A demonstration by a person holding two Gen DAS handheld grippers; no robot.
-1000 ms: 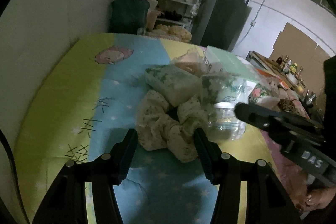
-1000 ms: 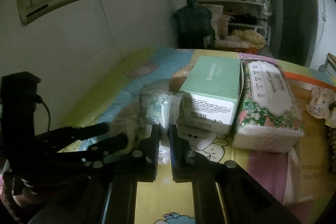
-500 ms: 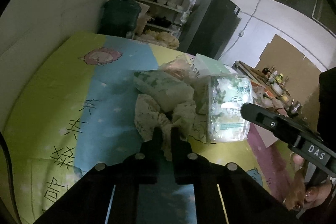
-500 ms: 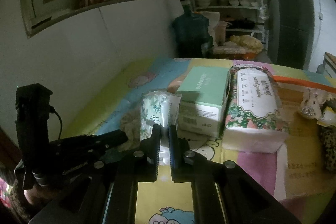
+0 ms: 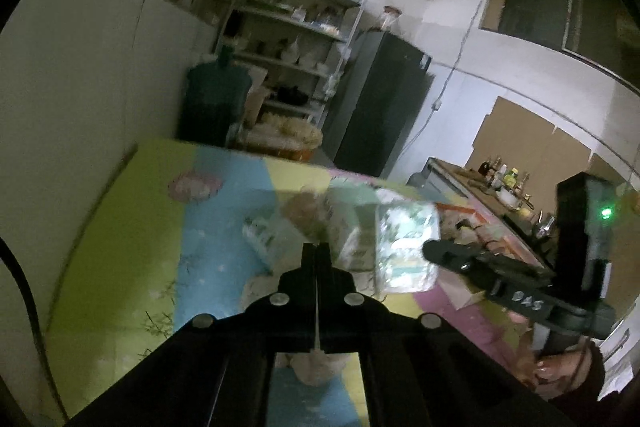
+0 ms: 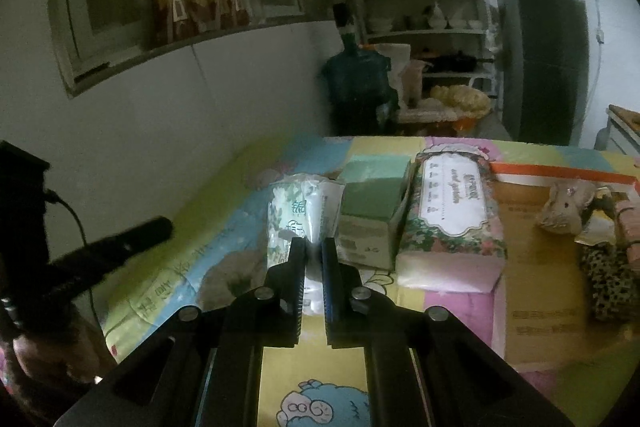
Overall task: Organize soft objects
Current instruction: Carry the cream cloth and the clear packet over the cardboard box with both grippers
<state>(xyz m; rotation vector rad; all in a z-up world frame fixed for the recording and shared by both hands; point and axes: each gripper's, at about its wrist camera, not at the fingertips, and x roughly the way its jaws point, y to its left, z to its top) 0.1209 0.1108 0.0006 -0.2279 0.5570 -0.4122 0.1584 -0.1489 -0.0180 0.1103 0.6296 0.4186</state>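
Observation:
A cream floral cloth (image 5: 256, 287) is pinched in my left gripper (image 5: 316, 254), which is shut on it; its folds hang under the gripper body above the colourful mat (image 5: 160, 211). In the right wrist view the left gripper (image 6: 160, 227) is a blurred dark bar at the left, with the cloth (image 6: 226, 269) below it. My right gripper (image 6: 314, 251) is shut on a plastic-wrapped tissue pack (image 6: 300, 215), held upright off the mat. From the left wrist that pack (image 5: 406, 247) shows at the tip of the right gripper (image 5: 430, 251).
A green box (image 6: 372, 195) and a floral tissue pack (image 6: 452, 211) lie just right of the held pack. Another tissue pack (image 5: 268, 235) rests on the mat. Cardboard (image 6: 552, 247), a plush toy (image 6: 564, 207) and a leopard-print item (image 6: 612, 279) sit at the right.
My left gripper has shut on the floral cloth and risen with it. The right gripper has lifted the tissue pack higher off the mat.

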